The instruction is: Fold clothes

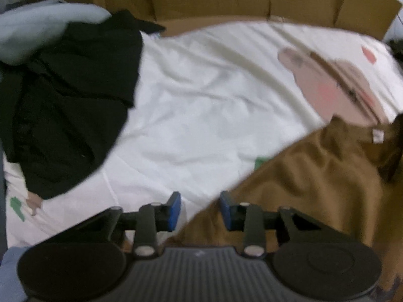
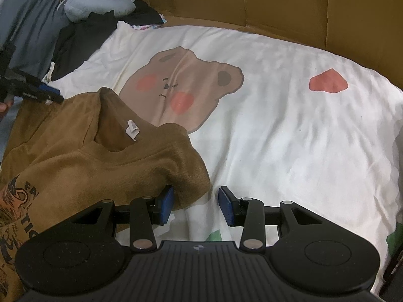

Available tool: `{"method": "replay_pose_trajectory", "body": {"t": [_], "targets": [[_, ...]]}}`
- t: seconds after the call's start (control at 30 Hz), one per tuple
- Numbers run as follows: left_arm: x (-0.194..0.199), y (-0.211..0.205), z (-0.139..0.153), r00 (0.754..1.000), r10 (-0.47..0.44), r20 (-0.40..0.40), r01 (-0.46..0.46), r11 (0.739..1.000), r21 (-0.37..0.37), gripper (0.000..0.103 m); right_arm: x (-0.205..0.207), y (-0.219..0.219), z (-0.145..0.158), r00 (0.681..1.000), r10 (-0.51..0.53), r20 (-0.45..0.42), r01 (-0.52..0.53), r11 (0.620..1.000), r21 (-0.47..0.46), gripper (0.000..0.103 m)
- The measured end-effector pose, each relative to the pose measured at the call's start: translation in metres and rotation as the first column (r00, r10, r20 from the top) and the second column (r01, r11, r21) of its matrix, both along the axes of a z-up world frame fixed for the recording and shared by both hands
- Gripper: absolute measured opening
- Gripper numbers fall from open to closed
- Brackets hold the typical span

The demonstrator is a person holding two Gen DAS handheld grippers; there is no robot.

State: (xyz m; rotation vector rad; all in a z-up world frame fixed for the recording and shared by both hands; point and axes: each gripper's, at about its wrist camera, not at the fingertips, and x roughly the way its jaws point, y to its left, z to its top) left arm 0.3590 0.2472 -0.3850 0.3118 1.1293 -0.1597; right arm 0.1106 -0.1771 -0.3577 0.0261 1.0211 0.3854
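I see a white bedsheet (image 2: 289, 138) printed with a brown bear face (image 2: 181, 85) and a red heart (image 2: 328, 80). Behind it stands a cardboard wall (image 2: 277, 2). At far left lies a grey-blue plush toy (image 2: 95, 2) (what kind, I cannot tell).

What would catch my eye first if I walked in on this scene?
Probably the big bear face printed on the white bedsheet, with a red heart to its right. Next, the brown sweatshirt lying rumpled at the lower left, its shoulder between the open pads of the right claw.
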Motion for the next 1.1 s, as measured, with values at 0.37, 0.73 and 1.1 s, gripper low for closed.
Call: {"method": "replay_pose_trajectory", "body": {"t": [0.37,0.73,1.1], "targets": [[-0.002,-0.009,-0.014,0.999,-0.041,-0.019,0.042,0.998,0.050,0.031,0.004,0.000,-0.002,1.000,0.002,0.002,-0.002,1.000,-0.003,0.046],[-0.004,-0.009,0.004,0.997,-0.069,0.030,0.067,0.996,0.059,0.007,0.018,0.014,-0.003,0.997,0.070,0.044,-0.069,0.997,-0.024,0.047],[-0.012,0.051,0.067,0.992,0.033,0.118,-0.052,0.985,0.164,0.007,0.030,0.039,0.012,0.987,0.134,0.083,-0.135,0.991,-0.003,0.046]]}}
